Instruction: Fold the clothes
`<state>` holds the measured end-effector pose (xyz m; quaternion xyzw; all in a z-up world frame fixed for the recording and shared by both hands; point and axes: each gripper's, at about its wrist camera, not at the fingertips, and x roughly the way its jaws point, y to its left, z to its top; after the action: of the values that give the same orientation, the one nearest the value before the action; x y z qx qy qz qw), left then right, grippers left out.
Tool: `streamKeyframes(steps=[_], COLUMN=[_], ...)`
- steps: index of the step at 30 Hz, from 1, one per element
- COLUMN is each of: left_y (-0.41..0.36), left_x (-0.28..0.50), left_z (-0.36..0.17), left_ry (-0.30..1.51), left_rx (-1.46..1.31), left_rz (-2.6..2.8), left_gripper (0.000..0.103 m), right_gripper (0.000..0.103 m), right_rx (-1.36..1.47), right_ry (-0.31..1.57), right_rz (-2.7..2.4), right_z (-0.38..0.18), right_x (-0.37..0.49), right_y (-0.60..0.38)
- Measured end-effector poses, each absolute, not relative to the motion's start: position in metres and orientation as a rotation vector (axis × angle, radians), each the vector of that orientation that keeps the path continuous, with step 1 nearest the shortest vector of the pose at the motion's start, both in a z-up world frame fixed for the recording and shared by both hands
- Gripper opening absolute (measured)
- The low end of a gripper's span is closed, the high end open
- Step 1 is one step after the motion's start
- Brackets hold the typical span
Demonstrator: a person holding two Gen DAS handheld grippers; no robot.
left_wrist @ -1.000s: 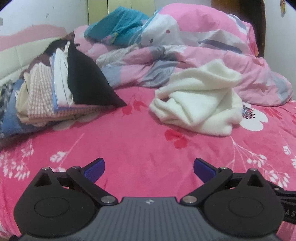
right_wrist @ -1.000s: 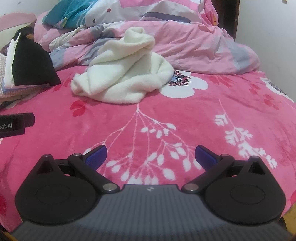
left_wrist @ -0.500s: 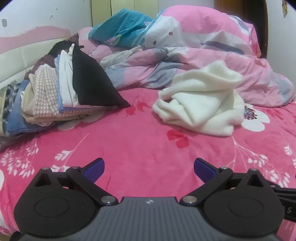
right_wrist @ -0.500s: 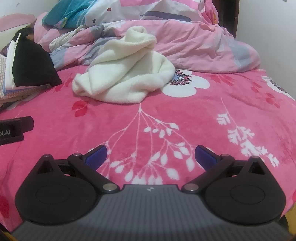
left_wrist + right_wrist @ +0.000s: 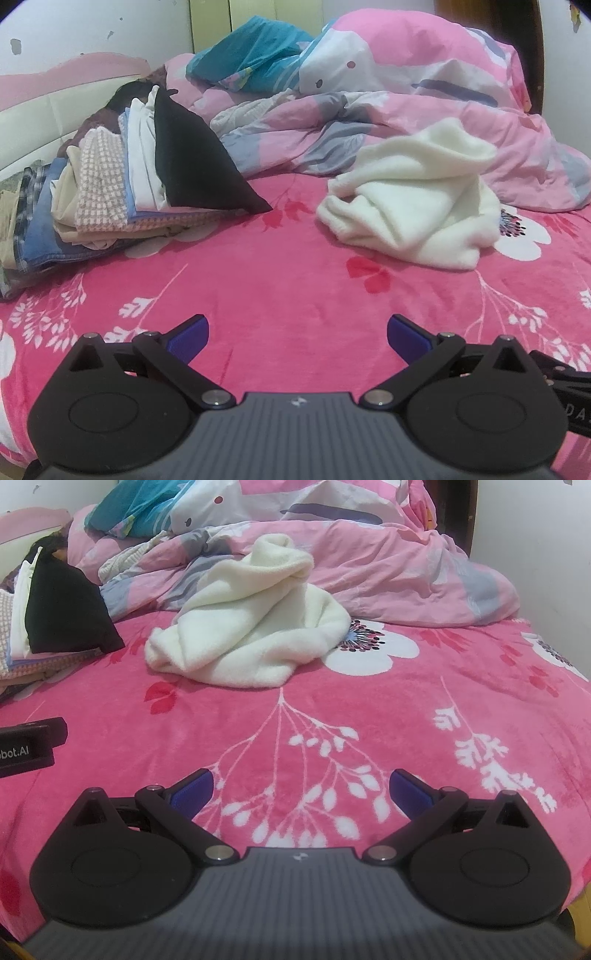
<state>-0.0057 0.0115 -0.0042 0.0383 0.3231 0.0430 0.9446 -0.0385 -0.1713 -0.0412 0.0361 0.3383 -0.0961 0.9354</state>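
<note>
Since half a second back: barely anything moved tbh. Both cameras crept a touch closer to the clothes and the left view drifted a bit, so the stack sits slightly more toward centre now. Nothing's been picked up yet.
What that means: my read is we're in the approach, nothing folded this round so far.
Left gripper [image 5: 297, 338]: fingers spread wide, nothing between them, hanging over the pink floral blanket [image 5: 280, 291] near the bed's front edge. Can't tell if it brushes the fleece, looks like it's just above it.
Right gripper [image 5: 301, 792]: same deal, jaws wide apart and empty, over the white branch print at the front of the bed. The left tool's black body pokes in at the left edge of this view, so the two are side by side.
Cream sweater [image 5: 410, 206]: the thing to fold, I'd guess. Crumpled in a lump around mid-bed, right of centre, well apart from both grippers, its far side up against the duvet. One soft fuzzy bundle, no clear hem or sleeve to go for, so finding an edge is likely the tricky part.
Folded stack [image 5: 122, 192]: at the bed's left side by the headboard, leaning over, black piece [image 5: 195, 170] on top. Looks like finished work.
Pink duvet [image 5: 424, 107]: bunched along the far end of the bed, with a teal cloth [image 5: 251, 59] on top at the back.
</note>
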Motion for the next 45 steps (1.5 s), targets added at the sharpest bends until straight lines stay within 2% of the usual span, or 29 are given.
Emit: streamKeyframes(steps=[45], left_y=[0.023], left_x=[0.012], left_z=[-0.014], left_ry=[0.678], left_rx=[0.074], left_rz=[0.085], left_gripper=[0.103], right_gripper=[0.102], right_rx=[0.055], right_ry=[0.707], right_rz=[-0.178], right_z=[-0.044], right_x=[-0.018], right_y=[-0.160])
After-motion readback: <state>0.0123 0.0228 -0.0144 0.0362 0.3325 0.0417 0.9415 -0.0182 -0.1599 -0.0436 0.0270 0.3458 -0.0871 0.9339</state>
